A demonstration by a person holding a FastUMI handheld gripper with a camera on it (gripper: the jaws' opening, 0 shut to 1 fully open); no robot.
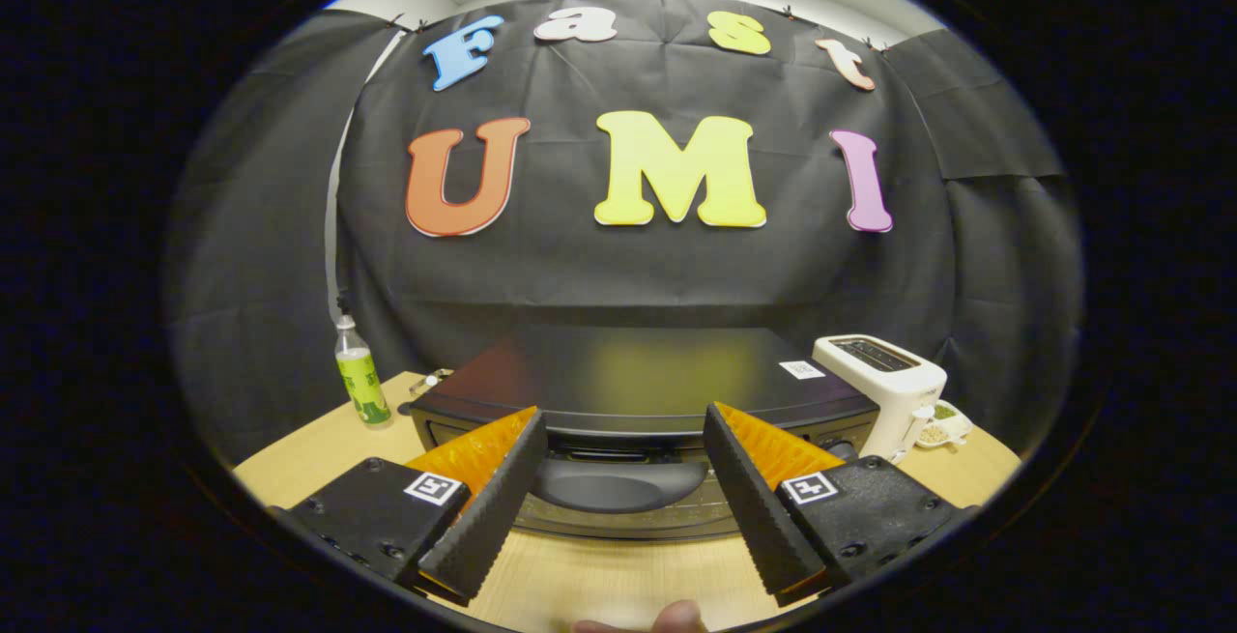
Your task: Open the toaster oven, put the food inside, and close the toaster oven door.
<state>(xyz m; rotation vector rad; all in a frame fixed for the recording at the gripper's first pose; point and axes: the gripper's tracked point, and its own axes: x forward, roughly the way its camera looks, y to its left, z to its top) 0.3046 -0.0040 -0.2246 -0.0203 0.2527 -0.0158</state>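
Between spread ribbed tongs [623, 478]: glossy blk toaster oven [643, 387] w/ curved handle [618, 483]; door shut.

Black toaster oven [638, 372]; white toaster [884, 382] (orange-black tongs [623, 454])

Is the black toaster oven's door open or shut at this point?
Shut. The black toaster oven has its door upright against the front, its curved dark handle between the open gripper's black ridged fingers, which touch nothing.

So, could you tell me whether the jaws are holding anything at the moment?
Nothing is held: the gripper is open, with the black toaster oven's curved door handle between its jaws, untouched.
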